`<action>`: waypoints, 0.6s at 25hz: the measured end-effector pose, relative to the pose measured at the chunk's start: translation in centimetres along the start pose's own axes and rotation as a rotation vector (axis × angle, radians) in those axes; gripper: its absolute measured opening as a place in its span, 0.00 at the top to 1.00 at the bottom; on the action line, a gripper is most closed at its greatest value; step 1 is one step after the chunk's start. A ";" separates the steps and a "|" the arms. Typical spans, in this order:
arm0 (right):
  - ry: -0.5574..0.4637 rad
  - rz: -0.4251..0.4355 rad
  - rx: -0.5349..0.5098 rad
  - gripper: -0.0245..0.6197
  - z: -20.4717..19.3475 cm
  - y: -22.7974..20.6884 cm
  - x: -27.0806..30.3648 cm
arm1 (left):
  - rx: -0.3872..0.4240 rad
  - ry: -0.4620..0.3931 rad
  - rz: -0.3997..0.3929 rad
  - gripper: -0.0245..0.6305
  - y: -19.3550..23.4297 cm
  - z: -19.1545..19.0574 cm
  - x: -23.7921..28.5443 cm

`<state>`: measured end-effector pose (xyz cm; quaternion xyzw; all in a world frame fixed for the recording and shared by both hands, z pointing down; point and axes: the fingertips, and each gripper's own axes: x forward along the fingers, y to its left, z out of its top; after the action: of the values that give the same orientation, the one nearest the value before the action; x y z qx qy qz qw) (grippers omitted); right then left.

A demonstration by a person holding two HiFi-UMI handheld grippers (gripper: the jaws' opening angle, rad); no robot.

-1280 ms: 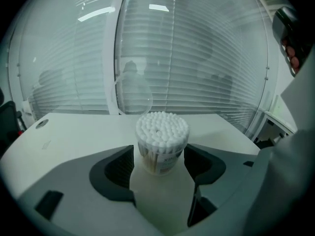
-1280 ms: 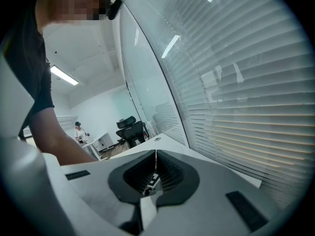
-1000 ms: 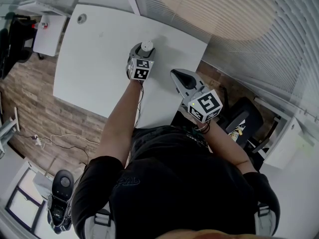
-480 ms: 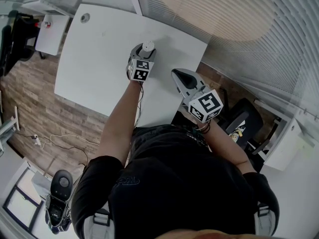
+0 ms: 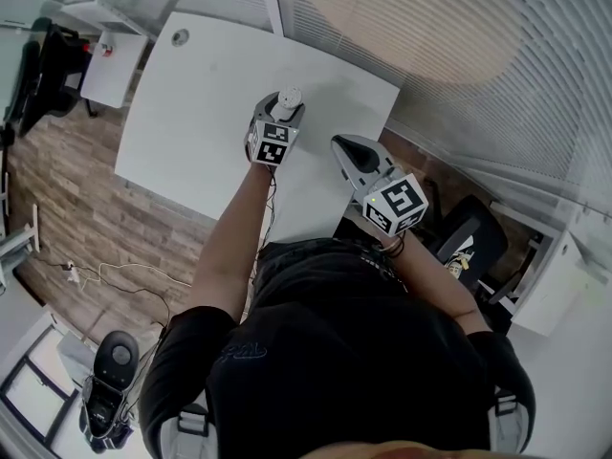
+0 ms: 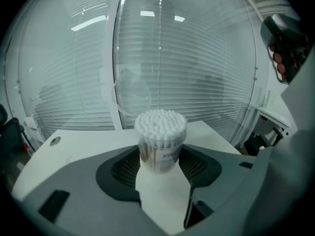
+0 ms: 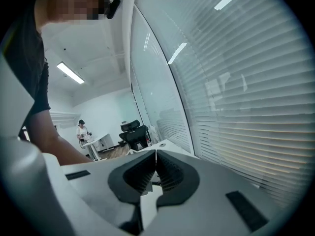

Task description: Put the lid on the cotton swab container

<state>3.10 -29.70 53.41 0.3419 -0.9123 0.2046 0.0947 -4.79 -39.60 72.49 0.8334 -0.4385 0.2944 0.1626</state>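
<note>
Cotton swab container (image 6: 160, 136) gripped by left gripper (image 6: 160, 157) over white table (image 5: 191, 113) by blinds (image 5: 411, 27); right gripper (image 7: 155, 156) closed

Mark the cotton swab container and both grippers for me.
cotton swab container (image 6: 160, 144), left gripper view, on its clear wall below the swab tips.
left gripper (image 6: 160, 167), left gripper view, midway between its pads, which grip the container.
right gripper (image 7: 155, 172), right gripper view, where its closed jaws meet.

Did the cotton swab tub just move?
Yes, slightly: in the head view the cotton swab container sits a little farther from the far edge of the table than before.
</note>
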 end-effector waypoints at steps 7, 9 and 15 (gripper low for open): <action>-0.026 -0.001 -0.024 0.92 0.4 3.1 -1.0 | 0.011 0.005 -0.025 0.57 -1.0 -0.4 -3.3; -0.029 0.000 -0.036 0.92 0.5 3.8 -1.4 | 0.006 0.000 -0.031 0.57 -1.4 -0.5 -4.1; -0.036 -0.009 -0.058 0.92 0.6 5.4 -2.7 | 0.018 -0.011 -0.059 0.57 -3.0 -0.6 -6.3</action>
<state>1.51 -24.75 50.35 0.3468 -0.9178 0.1715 0.0894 -5.28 -33.57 68.95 0.8492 -0.4117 0.2888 0.1612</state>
